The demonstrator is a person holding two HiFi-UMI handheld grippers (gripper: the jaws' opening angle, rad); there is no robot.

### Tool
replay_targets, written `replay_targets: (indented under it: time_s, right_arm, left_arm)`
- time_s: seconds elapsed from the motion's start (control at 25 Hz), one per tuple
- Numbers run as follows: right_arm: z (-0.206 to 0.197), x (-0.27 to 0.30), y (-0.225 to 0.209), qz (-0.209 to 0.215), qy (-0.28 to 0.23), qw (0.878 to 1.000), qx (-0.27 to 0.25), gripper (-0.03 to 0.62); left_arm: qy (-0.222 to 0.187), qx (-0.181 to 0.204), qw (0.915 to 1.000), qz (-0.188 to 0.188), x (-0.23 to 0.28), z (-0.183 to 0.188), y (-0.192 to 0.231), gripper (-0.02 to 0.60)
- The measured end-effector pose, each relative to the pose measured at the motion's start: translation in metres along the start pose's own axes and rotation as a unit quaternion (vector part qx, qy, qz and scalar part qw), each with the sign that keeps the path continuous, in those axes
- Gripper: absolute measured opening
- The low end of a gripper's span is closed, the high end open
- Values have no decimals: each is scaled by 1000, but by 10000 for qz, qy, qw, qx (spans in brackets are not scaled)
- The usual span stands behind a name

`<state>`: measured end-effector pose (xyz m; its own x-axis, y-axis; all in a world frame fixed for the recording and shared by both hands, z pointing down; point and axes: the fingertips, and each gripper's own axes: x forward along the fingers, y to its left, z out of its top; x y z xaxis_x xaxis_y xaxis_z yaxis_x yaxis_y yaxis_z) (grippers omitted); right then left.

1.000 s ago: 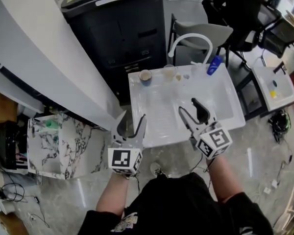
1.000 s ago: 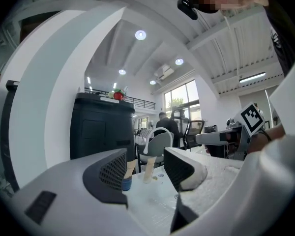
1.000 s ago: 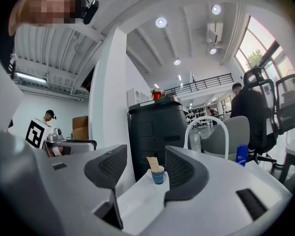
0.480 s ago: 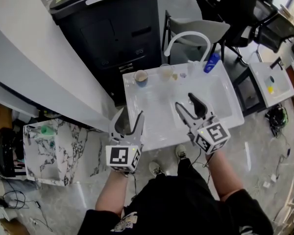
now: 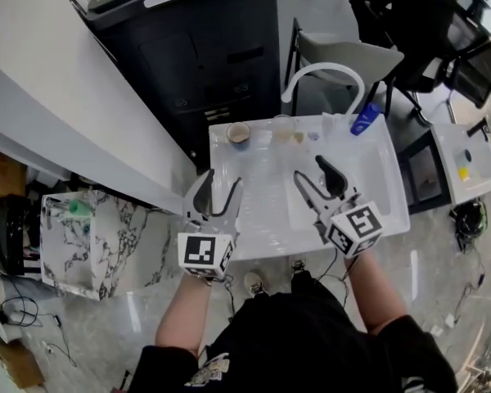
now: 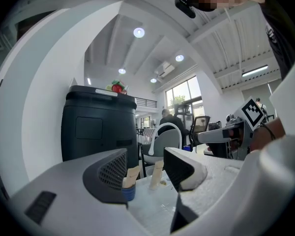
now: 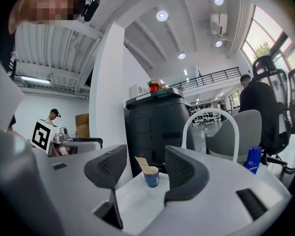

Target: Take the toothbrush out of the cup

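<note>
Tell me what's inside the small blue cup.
A flat, pale tan toothbrush handle sticks out of the small blue cup; its lower end is hidden by the wall.

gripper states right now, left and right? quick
Left gripper: open, jaws apart, holding nothing.
Right gripper: open, jaws apart, holding nothing.

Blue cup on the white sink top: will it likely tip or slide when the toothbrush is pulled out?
Probably light: the blue cup is small and stands free on the smooth white sink top, so it may slide. The toothbrush leans against its rim, so a sideways pull could tip it; pulling along the handle looks safer.
</note>
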<state>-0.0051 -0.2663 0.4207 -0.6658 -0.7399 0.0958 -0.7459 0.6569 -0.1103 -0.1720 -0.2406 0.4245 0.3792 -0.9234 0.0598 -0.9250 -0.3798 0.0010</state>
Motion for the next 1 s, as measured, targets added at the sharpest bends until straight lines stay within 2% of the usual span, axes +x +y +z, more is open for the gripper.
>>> replay_targets:
  time_s: [0.12,0.24,0.52,0.84,1.0]
  right_arm:
    - [-4,5,-14,72,42,9999,72,241]
    - [-8,11,-26,128,90,9998,124,241]
    - [-17,14,-44,189,226,9994,196,241]
    - [-26,19,-65,118,432,9988,198,241]
    - [-33,20,-73,52,504,9983,270,241]
  left_arm:
    - [9,61,10000,51,20,-5,3,219]
    - [192,173,9996,97,38,-14,10,218]
    - [164,563,9982,92,77,-27,27,219]
    - [570,913,9942,-31,118,-72,43,219]
    - [821,933,9921,-137,135,-98,44,219]
